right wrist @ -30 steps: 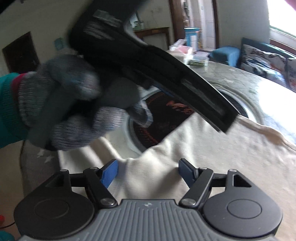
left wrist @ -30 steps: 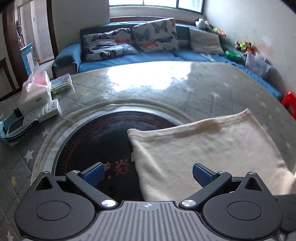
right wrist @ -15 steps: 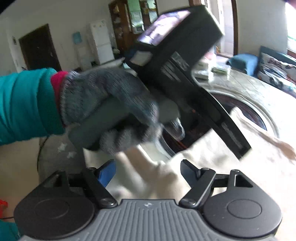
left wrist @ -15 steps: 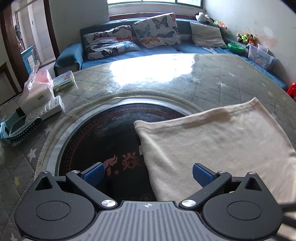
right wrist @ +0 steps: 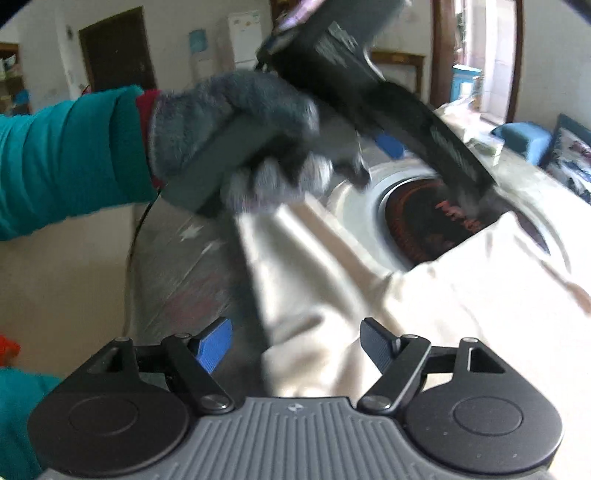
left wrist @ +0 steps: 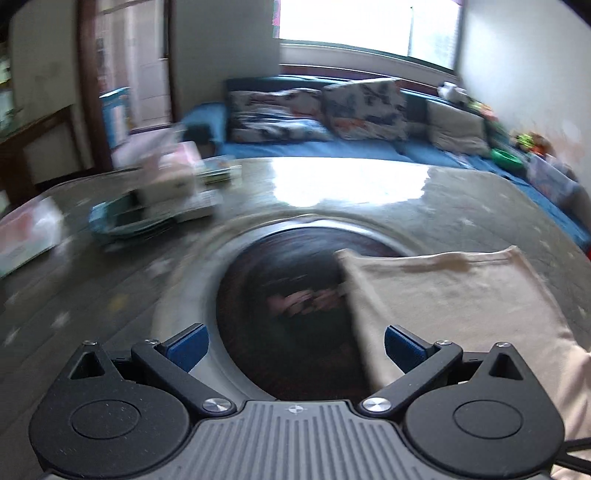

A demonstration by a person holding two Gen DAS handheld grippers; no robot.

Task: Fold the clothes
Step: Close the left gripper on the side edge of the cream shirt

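Your left gripper [left wrist: 295,345] sits at the bottom centre of the left wrist view, its two blue-padded jaws wide apart with nothing between them. Behind them is a round table [left wrist: 461,206] with a grey quilted cover and a dark circular inset [left wrist: 284,295] at its middle. The cream garment [left wrist: 450,299] lies flat on the table at centre right of this view, its left edge running down over the dark inset and passing just inside the right-hand jaw; the cloth is below the pads, not pinched by them. At upper left, blurred, a cluster of boxes and packets [left wrist: 166,192] rests near the table's far rim. Across the top runs a blue sofa [left wrist: 332,147] with patterned cushions [left wrist: 325,110], under a bright window [left wrist: 362,29].

In the right wrist view, your right gripper [right wrist: 293,345] fills the bottom edge, its jaws also standing apart and empty. The same cream garment [right wrist: 424,306] spreads from the centre to the lower right, rumpled, and lies beneath the gap between the jaws without being clamped. In the upper half, your left hand [right wrist: 236,136] in a grey knit glove, with a teal sleeve [right wrist: 70,158] coming in from the left edge, grips the handle of the left gripper [right wrist: 388,144], which slants down toward the dark inset [right wrist: 432,225] at centre right. Much of this view is smeared with blur.
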